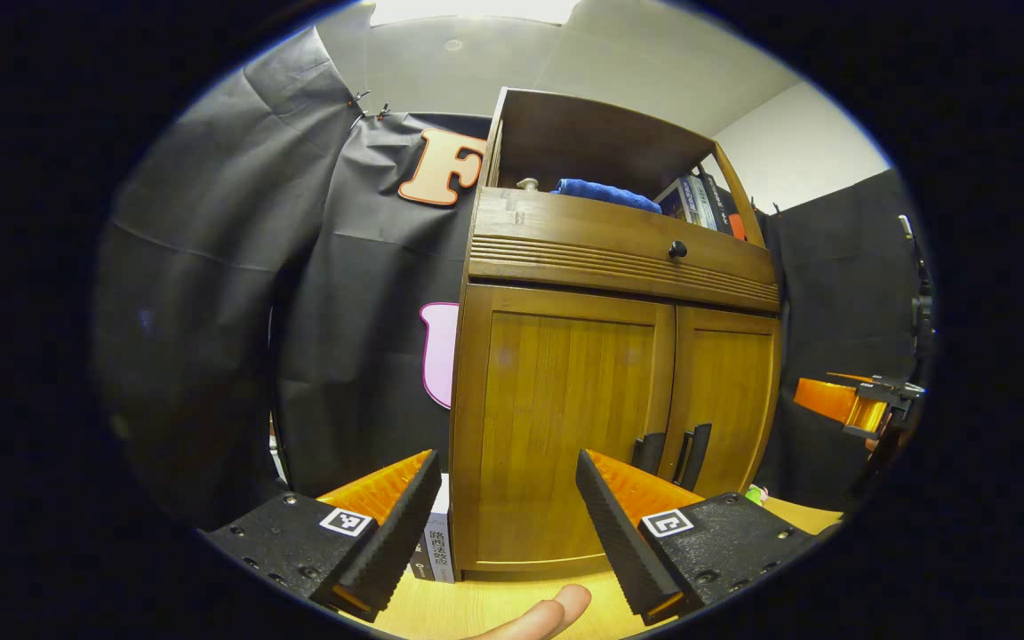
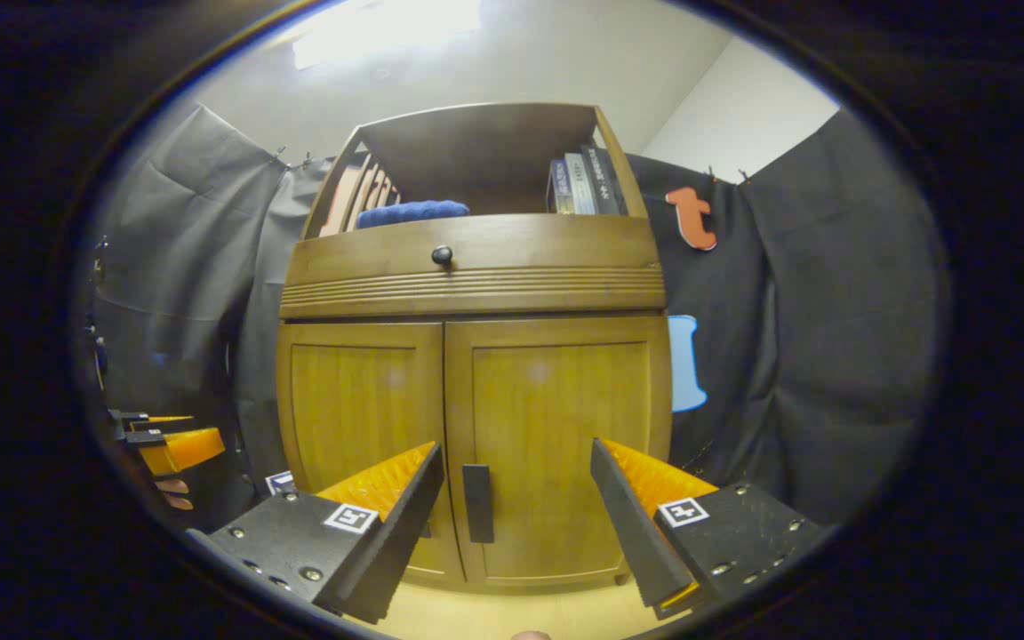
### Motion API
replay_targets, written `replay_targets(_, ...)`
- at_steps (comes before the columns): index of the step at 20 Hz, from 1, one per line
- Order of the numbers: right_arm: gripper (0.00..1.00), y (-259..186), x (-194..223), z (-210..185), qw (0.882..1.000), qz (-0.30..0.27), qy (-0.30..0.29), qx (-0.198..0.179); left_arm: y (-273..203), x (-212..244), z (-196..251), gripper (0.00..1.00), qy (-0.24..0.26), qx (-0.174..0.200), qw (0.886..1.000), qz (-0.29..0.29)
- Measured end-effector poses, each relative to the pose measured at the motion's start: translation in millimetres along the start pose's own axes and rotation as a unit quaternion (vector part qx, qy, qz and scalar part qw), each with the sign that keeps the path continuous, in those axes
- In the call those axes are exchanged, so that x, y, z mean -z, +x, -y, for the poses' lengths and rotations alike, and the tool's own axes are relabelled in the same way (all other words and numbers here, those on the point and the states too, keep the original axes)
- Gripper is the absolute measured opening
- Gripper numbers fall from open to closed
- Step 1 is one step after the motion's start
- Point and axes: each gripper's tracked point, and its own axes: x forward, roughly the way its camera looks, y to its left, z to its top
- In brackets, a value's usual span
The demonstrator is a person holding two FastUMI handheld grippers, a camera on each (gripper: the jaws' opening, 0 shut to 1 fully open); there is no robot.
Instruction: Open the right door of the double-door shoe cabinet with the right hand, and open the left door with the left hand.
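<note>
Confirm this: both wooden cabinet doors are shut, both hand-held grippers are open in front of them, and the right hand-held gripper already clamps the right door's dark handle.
Wrong on the clamp. In the right gripper view, the right hand-held gripper is open, with the right door's dark vertical handle beyond its fingers, untouched. Both brown wooden cabinet doors are shut, and the left hand-held gripper is open.

Behind the closed doors of the shoe cabinet [image 2: 476,356], its inside is hidden. On the cabinet's open top shelf, the books [image 2: 585,182] have spine lettering too small to read, and a pale small object [image 1: 527,184] beside the blue cloth [image 1: 605,192] is too small to identify. Left of the cabinet's base, a book [image 1: 439,547] is partly hidden behind a gripper finger. Below the cabinet, a fingertip [image 1: 548,615] is cut off by the edge.
</note>
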Motion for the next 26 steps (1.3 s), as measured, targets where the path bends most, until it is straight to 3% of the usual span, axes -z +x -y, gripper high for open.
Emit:
replay_targets(3, 1.00, 22, 18, -11, 1.000, -0.013, -0.006, -0.006, 1, 0, -1, 0.90, 0.001, -0.004, 1.000, 0.002)
replay_targets(9, 0.98, 75, 68, -19, 0.998, -0.053, -0.046, 0.003, 1, 0, 2, 0.90, 0.010, 0.002, 1.000, 0.006)
replay_targets(10, 0.99, 81, 75, -20, 0.997, -0.058, -0.045, 0.003, 2, 0, 3, 0.95, 0.005, 0.003, 1.000, 0.007)
replay_targets(11, 0.99, 88, 81, -18, 0.997, -0.062, -0.042, 0.007, 2, 1, 4, 0.90, 0.000, 0.005, 1.000, 0.005)
replay_targets(13, 0.95, 101, 94, -15, 0.997, -0.071, -0.038, 0.015, 4, 4, 9, 0.90, -0.009, 0.013, 1.000, -0.001)
replay_targets(17, 0.99, 126, 105, -9, 0.996, -0.080, 0.012, 0.024, 11, 10, 4, 0.90, -0.012, 0.006, 1.000, -0.011)
replay_targets(21, 1.00, 134, 120, -27, 0.994, -0.106, 0.027, -0.004, 14, 19, 6, 0.90, -0.041, 0.012, 0.999, -0.033)
replay_targets(22, 0.94, 134, 126, -29, 0.993, -0.112, 0.021, -0.004, 15, 19, 5, 0.90, -0.038, 0.010, 0.999, -0.035)
replay_targets(23, 0.81, 137, 131, -29, 0.993, -0.118, 0.014, -0.003, 16, 19, 3, 0.95, -0.036, 0.007, 0.999, -0.034)
replay_targets(24, 0.68, 138, 138, -28, 0.992, -0.124, 0.012, -0.005, 16, 18, 2, 0.90, -0.038, 0.005, 0.999, -0.032)
replay_targets(26, 0.41, 136, 138, -35, 0.992, -0.119, 0.022, -0.032, 14, 15, 2, 0.95, -0.041, 0.001, 0.999, -0.028)
